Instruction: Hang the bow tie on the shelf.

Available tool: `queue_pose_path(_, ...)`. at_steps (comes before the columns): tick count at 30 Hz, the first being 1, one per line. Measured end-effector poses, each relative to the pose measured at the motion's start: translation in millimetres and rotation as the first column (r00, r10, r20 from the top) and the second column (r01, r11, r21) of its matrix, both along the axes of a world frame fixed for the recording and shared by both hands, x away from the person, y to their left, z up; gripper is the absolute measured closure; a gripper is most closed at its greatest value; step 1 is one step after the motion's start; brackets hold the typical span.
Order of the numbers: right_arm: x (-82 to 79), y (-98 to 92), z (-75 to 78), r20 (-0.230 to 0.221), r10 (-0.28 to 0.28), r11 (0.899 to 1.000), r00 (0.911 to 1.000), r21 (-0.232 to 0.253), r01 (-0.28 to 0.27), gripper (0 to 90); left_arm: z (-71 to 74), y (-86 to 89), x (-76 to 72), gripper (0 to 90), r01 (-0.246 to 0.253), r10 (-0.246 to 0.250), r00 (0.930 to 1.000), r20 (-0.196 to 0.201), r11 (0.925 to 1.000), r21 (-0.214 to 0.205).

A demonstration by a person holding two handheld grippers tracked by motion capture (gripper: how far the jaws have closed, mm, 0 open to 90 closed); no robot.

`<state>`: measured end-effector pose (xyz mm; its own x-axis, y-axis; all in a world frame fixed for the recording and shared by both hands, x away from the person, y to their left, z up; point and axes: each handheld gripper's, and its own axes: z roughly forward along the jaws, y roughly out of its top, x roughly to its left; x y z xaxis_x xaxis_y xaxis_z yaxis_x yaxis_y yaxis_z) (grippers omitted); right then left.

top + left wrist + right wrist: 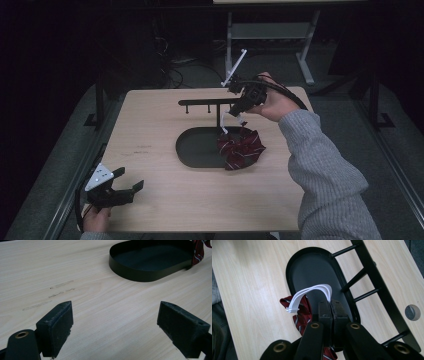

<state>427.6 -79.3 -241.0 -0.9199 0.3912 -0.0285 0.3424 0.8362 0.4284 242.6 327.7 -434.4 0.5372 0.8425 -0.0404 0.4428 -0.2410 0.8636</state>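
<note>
Fingers [325, 311] of right gripper [331, 305] pressed together, clamped on white elastic band [310, 293] of a dark red striped fabric piece [241, 147]. Band loops up from the fabric to the fingertips. In high view the right gripper [235, 111] sits upper centre-right of frame, held by right hand [275, 102] in a grey knit sleeve [325, 170]. Fabric hangs from the band, draped over the right rim of black oval tray [192, 150], partly inside, partly on the surface [160, 200].

Left gripper [125, 189] low at lower left of frame, fingers [56, 327] wide apart, nothing between them, just above bare wood; grey three-cornered plate [99, 177] on top.

Black rack with short pegs [207, 103] stands just behind the tray; gripper is in front of its right end. Faint scuff marks [50, 296] on surface left of tray. Round hole [412, 312] in surface at right edge of right gripper view. Metal frame legs [305, 60] on dark floor behind. No readable writing or labels.
</note>
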Motion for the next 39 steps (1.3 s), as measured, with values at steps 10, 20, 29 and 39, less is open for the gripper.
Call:
queue_pose_path(10, 16.2, 0.1, 0.1, -0.008, -0.021, 1.000, 0.9997, -0.001, 0.021, 87.9, 0.0, 0.2, 0.0, 13.0, 0.000, 0.000, 1.0000, 0.000, 1.0000, -0.002)
queue_pose_path(20, 30.2, -3.5, -2.6, -0.016, -0.051, 0.999, 0.9986, -0.017, 0.050, 87.9, 0.0, 0.4, -0.1, 13.0, -0.001, 0.001, 1.0000, -0.003, 1.0000, 0.000)
queue_pose_path(29, 43.0, -3.2, -8.5, -0.023, -0.079, 0.997, 0.9966, -0.026, 0.079, 87.7, -0.4, 0.8, -0.2, 13.0, -0.005, 0.005, 1.0000, 0.001, 0.9999, -0.010)
queue_pose_path(39, 53.0, -5.2, -15.7, -0.034, -0.112, 0.993, 0.9931, -0.041, 0.111, 87.6, -0.2, 0.6, -0.8, 13.0, -0.002, 0.002, 1.0000, 0.003, 0.9999, -0.013)
